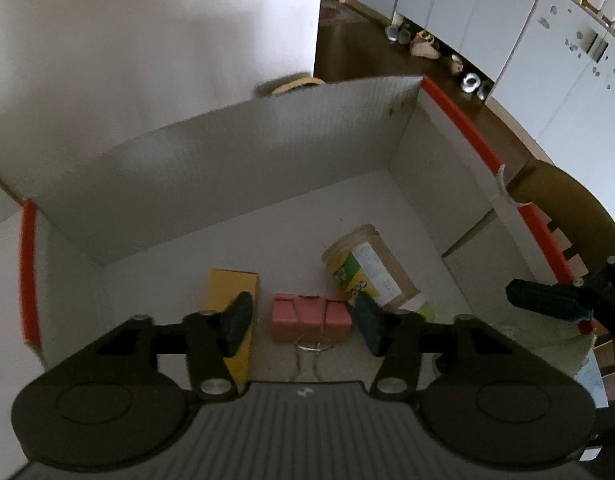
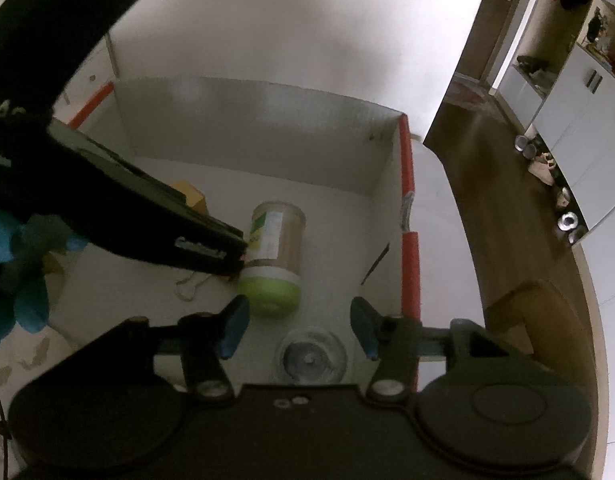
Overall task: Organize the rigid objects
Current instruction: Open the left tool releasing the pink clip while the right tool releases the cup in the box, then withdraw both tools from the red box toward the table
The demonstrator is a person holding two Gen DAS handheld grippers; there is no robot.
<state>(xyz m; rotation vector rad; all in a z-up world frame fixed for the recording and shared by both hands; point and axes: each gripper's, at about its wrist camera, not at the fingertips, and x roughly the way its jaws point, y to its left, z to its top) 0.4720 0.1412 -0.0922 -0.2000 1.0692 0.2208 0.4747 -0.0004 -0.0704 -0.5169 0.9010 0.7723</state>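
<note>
Both tongs spread, gripping nothing — left tongs [image 1: 303, 320] over pink binder clip [image 1: 310, 318], stiff, light; grab its body, not the wire loops.

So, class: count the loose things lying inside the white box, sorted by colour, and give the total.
Yellow: 1, the carton
Pink: 1, the binder clip
Green-lidded: 1, the jar on its side
Clear: 1, the round lid
Total: 4, all on the floor of the box
</note>
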